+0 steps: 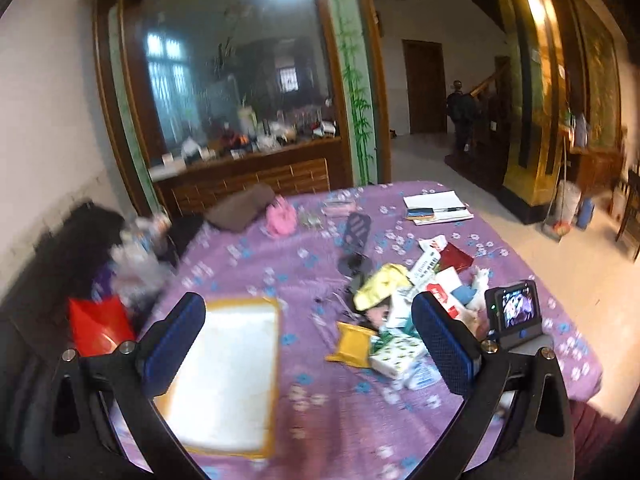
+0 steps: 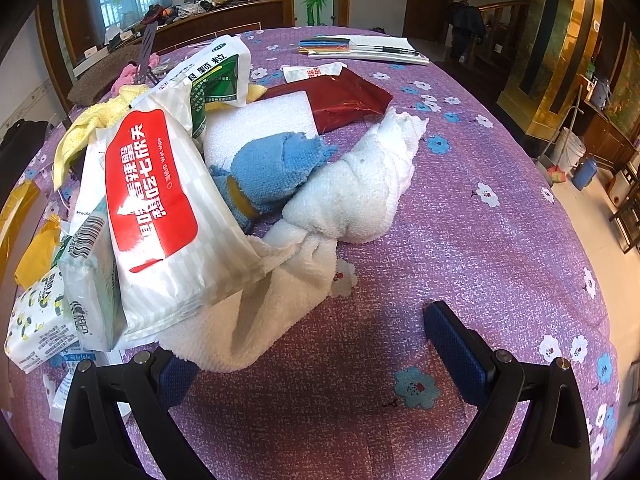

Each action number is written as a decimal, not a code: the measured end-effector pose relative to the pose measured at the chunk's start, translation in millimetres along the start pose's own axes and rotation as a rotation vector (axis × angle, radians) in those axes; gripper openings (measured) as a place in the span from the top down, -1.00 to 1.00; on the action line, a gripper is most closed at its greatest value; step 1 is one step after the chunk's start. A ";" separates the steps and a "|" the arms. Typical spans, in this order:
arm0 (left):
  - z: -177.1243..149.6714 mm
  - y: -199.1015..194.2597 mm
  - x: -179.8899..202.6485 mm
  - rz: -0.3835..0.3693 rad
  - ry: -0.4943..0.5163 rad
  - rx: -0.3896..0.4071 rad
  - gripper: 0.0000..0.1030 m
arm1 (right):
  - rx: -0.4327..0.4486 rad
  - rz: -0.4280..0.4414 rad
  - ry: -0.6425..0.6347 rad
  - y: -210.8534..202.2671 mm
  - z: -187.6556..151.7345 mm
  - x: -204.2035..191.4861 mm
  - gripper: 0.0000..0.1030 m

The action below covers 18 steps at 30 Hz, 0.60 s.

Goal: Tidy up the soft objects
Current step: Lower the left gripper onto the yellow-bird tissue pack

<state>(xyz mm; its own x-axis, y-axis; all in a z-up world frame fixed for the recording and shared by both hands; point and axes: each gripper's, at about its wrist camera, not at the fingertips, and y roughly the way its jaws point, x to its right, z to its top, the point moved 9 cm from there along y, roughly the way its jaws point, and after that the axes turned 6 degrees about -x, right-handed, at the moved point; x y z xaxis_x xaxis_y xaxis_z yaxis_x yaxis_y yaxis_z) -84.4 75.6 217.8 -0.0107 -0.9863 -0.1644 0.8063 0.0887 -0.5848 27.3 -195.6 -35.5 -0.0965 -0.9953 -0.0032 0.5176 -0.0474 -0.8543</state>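
A pile of soft things lies on the purple flowered tablecloth. In the right wrist view a twisted white towel lies beside a blue cloth, a red-and-white wet-wipe pack, a white foam block, a dark red packet and a yellow cloth. My right gripper is open, low over the table; the towel's loose end lies over its left finger. My left gripper is open and empty above a yellow-edged white tray; the pile lies to its right.
Tissue packs and a yellow packet lie at the pile's near side. A notebook with pens lies at the table's far side. A pink object, a brown cushion and a red bag are at the left.
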 end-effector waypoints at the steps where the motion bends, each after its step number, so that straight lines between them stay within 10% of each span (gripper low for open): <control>1: 4.8 -12.0 -5.0 0.014 0.033 0.009 -1.00 | 0.001 -0.003 0.000 0.2 0.2 -0.1 -0.98; 9: 14.4 -53.0 -35.1 0.051 0.144 0.048 -1.00 | 0.004 -0.007 0.011 1.3 1.6 0.2 -0.98; 18: -23.3 21.0 -20.3 -0.220 -0.066 -0.018 -1.00 | 0.003 -0.006 0.009 1.7 1.4 0.7 -0.98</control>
<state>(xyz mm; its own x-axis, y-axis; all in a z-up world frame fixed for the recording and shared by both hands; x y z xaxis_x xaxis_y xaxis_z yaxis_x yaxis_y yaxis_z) -81.1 100.8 190.4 -0.1461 -0.9891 0.0207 0.7780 -0.1278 -0.6152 29.3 -196.5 -36.2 -0.1072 -0.9942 -0.0031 0.5192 -0.0533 -0.8530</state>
